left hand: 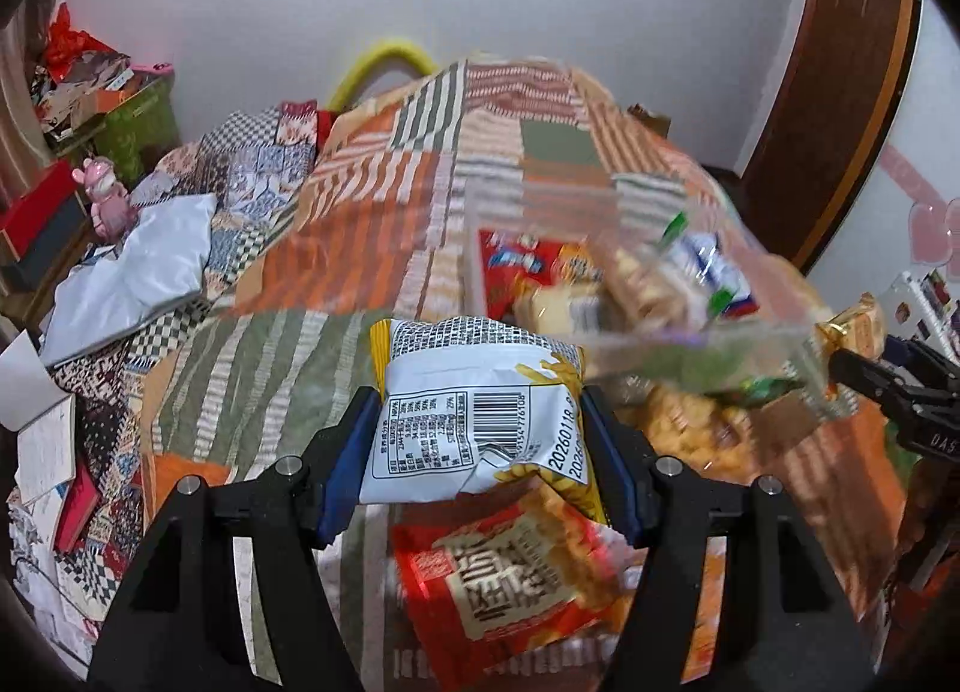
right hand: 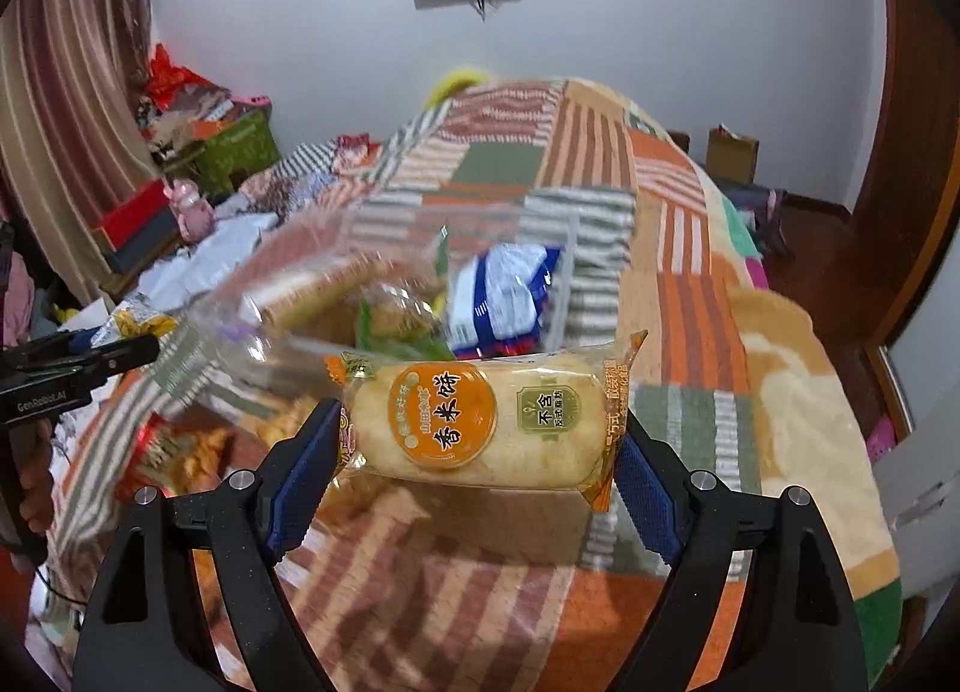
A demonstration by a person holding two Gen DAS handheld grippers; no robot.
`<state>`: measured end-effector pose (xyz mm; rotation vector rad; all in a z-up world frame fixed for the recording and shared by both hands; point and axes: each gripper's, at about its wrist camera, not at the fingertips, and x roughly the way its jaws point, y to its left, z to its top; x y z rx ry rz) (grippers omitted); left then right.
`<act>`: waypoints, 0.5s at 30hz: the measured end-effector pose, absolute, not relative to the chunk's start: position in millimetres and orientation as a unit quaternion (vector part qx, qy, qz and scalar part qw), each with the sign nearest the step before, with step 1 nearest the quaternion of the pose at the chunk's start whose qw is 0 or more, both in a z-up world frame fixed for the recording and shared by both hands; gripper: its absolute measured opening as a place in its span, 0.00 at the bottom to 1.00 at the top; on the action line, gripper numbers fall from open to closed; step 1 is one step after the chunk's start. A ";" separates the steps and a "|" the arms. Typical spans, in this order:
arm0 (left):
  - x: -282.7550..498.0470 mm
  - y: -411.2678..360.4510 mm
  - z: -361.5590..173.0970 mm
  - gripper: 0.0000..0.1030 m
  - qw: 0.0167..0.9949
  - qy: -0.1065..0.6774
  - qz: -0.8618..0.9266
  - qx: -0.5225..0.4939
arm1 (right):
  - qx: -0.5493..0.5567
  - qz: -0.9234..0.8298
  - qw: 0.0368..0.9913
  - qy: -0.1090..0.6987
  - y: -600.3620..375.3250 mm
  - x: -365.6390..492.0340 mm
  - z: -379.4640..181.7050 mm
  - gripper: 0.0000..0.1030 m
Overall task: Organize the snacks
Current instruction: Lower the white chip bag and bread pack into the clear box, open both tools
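Left gripper is clamped on a white-and-yellow snack bag, barcode side up, both blue pads pressed into its sides and the bag held clear of the patchwork bed cover. Under it, on the cover, lies a red snack pack with big white lettering.

Over on the other side, the right gripper grips a rice cracker packet, orange round label facing the camera, pads tight against its two ends, and it too is off the bed.

The landmark here is the clear plastic bin, blurred in both views. Inside it: a blue-and-white bag, a red packet and some pale wrapped biscuits. The snack bag hangs just in front of the bin's near wall, towards its left end; the cracker packet hangs just in front of that same wall in the right wrist view. More loose snacks lie on the cover beside the bin's near edge, blurred.
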<state>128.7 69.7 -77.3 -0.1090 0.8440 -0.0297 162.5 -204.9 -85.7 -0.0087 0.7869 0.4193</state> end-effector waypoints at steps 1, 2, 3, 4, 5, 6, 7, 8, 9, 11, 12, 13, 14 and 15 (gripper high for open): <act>131.4 68.2 -74.5 0.64 0.912 0.406 -0.017 -0.055 | -0.002 0.204 0.904 0.376 -202.9 164.7 -82.8 0.81; 134.8 65.6 -71.6 0.64 0.913 0.404 -0.020 -0.056 | -0.001 0.206 0.905 0.374 -201.2 166.3 -81.3 0.81; 138.3 63.7 -70.3 0.64 0.913 0.402 -0.022 -0.057 | 0.000 0.206 0.906 0.370 -199.0 168.5 -79.7 0.81; 140.9 61.6 -69.4 0.64 0.914 0.402 -0.024 -0.057 | 0.002 0.207 0.907 0.367 -196.9 171.3 -78.3 0.81; 145.5 58.9 -68.4 0.64 0.914 0.401 -0.027 -0.058 | 0.002 0.207 0.908 0.365 -195.7 173.9 -77.6 0.81; 149.6 56.8 -68.5 0.64 0.914 0.401 -0.029 -0.056 | 0.002 0.207 0.908 0.363 -193.4 177.5 -77.2 0.81; 153.1 55.0 -68.5 0.64 0.914 0.402 -0.029 -0.055 | 0.004 0.206 0.909 0.363 -191.0 180.6 -77.3 0.81; 157.5 52.9 -69.6 0.64 0.913 0.404 -0.030 -0.054 | 0.006 0.206 0.908 0.364 -188.8 185.7 -78.1 0.81; 162.6 50.4 -71.6 0.64 0.911 0.407 -0.032 -0.054 | 0.007 0.207 0.908 0.364 -187.7 188.3 -78.5 0.81; 169.3 47.4 -74.9 0.64 0.909 0.412 -0.034 -0.053 | 0.008 0.206 0.907 0.367 -184.6 195.1 -81.3 0.81; 174.2 45.4 -77.5 0.64 0.908 0.415 -0.033 -0.051 | 0.007 0.204 0.907 0.368 -182.7 198.2 -82.6 0.81; 177.1 44.6 -79.9 0.64 0.907 0.417 -0.032 -0.050 | 0.006 0.202 0.907 0.369 -181.1 201.7 -84.2 0.81; 181.6 43.6 -82.4 0.64 0.906 0.420 -0.033 -0.051 | 0.007 0.200 0.907 0.370 -180.7 204.0 -85.3 0.81; 183.3 43.3 -84.3 0.64 0.905 0.422 -0.034 -0.052 | 0.008 0.198 0.907 0.372 -180.0 206.3 -87.0 0.81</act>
